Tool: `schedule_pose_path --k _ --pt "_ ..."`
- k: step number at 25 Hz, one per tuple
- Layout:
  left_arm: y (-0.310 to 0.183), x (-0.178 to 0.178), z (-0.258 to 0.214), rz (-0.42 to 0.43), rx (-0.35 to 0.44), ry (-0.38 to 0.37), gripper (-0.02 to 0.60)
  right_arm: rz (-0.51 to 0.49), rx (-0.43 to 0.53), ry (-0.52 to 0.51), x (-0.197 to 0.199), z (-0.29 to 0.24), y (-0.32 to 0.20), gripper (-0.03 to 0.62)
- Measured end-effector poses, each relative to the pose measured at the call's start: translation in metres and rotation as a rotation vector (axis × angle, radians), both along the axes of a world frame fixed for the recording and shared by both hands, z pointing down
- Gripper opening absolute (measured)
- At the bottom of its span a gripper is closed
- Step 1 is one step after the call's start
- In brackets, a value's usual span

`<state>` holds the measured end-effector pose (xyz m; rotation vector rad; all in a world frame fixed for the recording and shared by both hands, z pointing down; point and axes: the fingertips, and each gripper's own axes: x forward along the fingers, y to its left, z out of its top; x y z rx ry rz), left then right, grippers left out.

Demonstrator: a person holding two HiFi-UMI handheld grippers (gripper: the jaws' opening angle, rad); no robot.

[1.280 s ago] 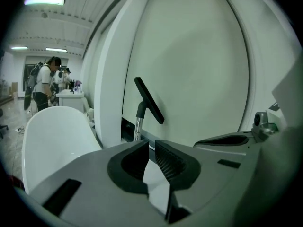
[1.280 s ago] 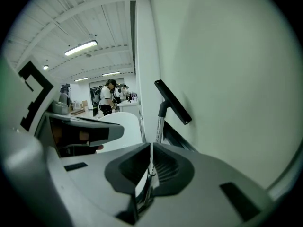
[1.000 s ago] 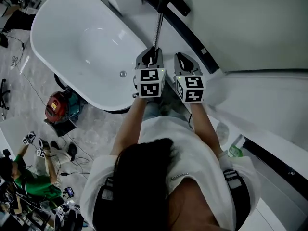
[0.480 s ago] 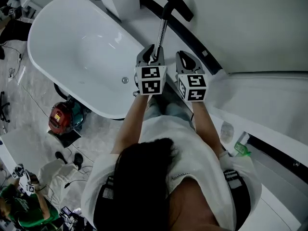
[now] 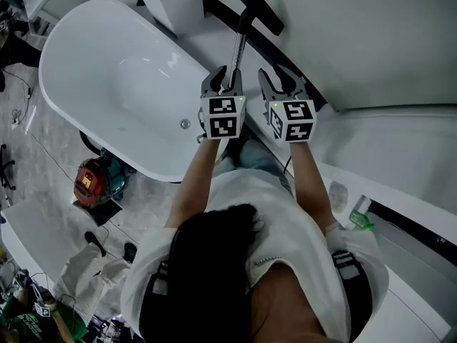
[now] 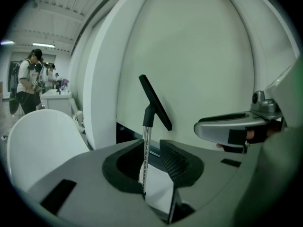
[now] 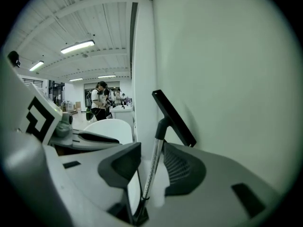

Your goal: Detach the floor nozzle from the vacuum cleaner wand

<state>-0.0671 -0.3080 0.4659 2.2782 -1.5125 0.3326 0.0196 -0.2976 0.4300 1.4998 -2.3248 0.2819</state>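
Beside the bathtub rim, left tool opens around the wand, right tool opens empty; attached floor nozzle probably needs gripping next.

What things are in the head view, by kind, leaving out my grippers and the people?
Vacuum parts: 2, the wand and the floor nozzle
White bathtub: 1
Red machine on the floor: 1
Green bottle: 1
Total: 5
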Motion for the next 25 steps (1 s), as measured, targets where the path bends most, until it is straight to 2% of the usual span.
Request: schedule_pose_path --k 5,10,19,25 --pt "-0.005 -0.005 0.003 -0.023 -0.013 0.000 0.084 -0.053 0.032 0.031 0.002 -0.015 -0.031 0.207" --pt "-0.018 -0.004 0.006 -0.048 -0.032 -0.007 0.086 -0.122 0.045 0.117 0.011 -0.022 -0.076 0.253" --pt "-0.042 0.000 0.016 -0.082 -0.052 -0.039 0.087 -0.230 0.030 0.239 0.023 -0.006 -0.149 0.268" --pt "-0.047 0.009 0.025 -0.111 -0.051 -0.042 0.091 -0.295 -0.002 0.292 0.035 0.016 -0.166 0.273"
